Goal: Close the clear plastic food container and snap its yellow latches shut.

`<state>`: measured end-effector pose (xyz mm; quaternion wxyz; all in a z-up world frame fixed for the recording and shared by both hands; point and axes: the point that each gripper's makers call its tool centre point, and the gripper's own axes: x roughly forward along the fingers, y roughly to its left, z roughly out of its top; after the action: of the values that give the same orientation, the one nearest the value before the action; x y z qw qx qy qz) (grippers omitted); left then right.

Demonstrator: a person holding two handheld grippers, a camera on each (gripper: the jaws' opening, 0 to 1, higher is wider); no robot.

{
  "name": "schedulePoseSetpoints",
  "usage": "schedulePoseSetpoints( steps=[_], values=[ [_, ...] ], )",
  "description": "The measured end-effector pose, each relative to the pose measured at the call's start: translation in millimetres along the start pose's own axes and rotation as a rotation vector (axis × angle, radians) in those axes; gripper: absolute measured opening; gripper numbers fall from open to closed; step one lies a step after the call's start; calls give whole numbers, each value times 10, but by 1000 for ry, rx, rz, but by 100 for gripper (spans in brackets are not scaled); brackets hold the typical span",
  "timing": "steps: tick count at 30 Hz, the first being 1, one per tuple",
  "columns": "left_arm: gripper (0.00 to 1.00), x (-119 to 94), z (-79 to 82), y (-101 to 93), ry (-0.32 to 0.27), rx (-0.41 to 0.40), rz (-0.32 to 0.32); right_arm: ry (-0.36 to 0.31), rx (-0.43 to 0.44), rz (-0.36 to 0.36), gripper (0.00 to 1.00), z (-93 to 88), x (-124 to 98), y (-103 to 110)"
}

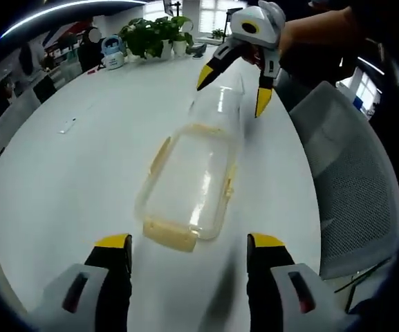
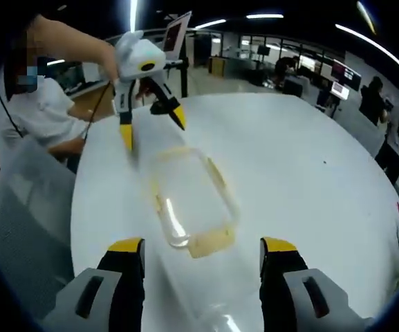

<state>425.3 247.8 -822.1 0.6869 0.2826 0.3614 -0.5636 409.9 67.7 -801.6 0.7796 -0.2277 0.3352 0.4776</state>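
Container: clear plastic food container (image 1: 189,181) with yellow latches (image 1: 169,235) lies mid white tabletop (image 1: 75,173), bare surface all round | Left gripper (image 1: 189,259): jaws spread, container at 12 o'clock | Right gripper (image 2: 202,259): jaws spread, container ahead | Edge: tabletop rim at 3 o'clock, mesh chair (image 1: 355,180) beyond.

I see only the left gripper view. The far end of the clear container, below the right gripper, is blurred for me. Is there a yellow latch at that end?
Observer: Yes. In the right gripper view a yellow latch sticks out from that end of the container, just ahead of the right gripper.
Operator: How does my own left gripper stand?
Observer: The left gripper is open, with its fingers spread by the container's other end.
Operator: What is behind it?
Observer: A screen stands at the edge of the table.
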Motion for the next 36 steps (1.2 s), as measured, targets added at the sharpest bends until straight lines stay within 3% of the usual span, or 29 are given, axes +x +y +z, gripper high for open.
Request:
schedulePoseSetpoints(
  steps=[10, 36],
  values=[
    [65, 102, -14, -8, 43, 52, -15, 97, -67, 65, 64, -110, 204, 16],
    [63, 198, -54, 32, 131, 136, -57, 218, -151, 139, 60, -258, 388, -10]
  ],
)
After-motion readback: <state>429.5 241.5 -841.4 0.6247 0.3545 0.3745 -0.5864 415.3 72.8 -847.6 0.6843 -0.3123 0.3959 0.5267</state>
